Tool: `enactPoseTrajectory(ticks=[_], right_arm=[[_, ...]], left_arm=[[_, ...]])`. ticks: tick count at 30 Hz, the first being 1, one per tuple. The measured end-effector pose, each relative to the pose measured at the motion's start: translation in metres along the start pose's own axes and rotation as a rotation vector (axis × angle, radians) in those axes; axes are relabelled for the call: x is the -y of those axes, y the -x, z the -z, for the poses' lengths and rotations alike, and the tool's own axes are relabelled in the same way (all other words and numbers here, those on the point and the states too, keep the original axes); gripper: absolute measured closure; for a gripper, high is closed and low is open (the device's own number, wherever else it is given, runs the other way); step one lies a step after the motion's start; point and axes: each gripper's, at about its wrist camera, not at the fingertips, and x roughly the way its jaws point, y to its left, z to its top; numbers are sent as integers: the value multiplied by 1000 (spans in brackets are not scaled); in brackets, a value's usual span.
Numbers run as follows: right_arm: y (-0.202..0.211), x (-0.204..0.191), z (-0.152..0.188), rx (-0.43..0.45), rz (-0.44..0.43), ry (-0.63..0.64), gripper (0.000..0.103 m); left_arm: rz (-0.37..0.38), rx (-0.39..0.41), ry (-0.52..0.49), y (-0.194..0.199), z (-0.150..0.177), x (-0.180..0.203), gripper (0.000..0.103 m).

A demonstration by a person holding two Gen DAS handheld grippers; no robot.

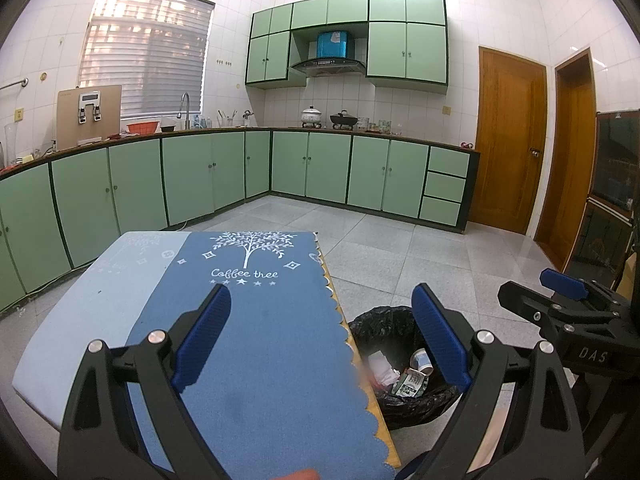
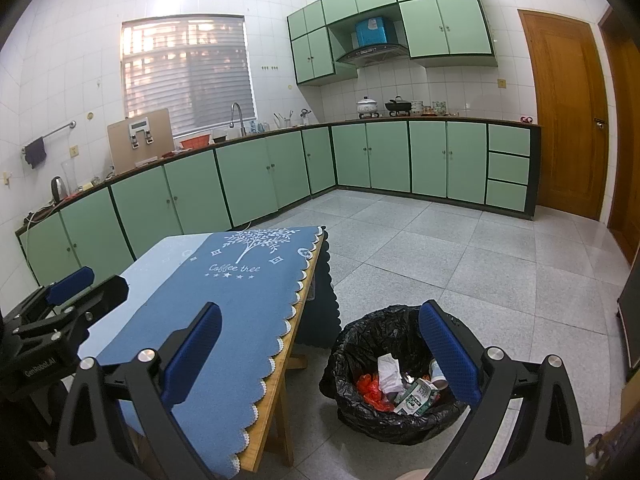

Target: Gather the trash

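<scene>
Judging progress: the collecting looks finished or nearly so, going by how things lie.
Bin: a bin lined with a black bag stands on the floor just beside the table's right edge.
Trash: inside the bin lie a green-and-white carton, crumpled white paper, a red wrapper and a small cup; the left wrist view shows the same carton and cup.
Table: the cloth with the "Coffee tree" print covers the table; no litter shows on it in either view.
Left gripper: jaws spread wide, nothing between them, held over the table's right edge.
Right gripper: jaws likewise released and empty, held over the gap between table and bin.
Left to do: nothing loose shows on the visible floor or cloth; anything out of frame cannot be told.
Bag: not tied; whether tying belongs to the task is unclear.
</scene>
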Motion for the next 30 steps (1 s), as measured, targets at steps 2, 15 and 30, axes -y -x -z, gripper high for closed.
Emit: enactPoseTrajectory(ticks=[2,15,30], right_arm=[[0,0,0,0,0,2,6],[0,0,1,0,0,0,6],[0,1,0,1,1,1,6]], left_arm=[[1,-1,1,0,0,0,14],[-2,-1,1,1,0,0,14],[-16,3,1,3,6,-7,16]])
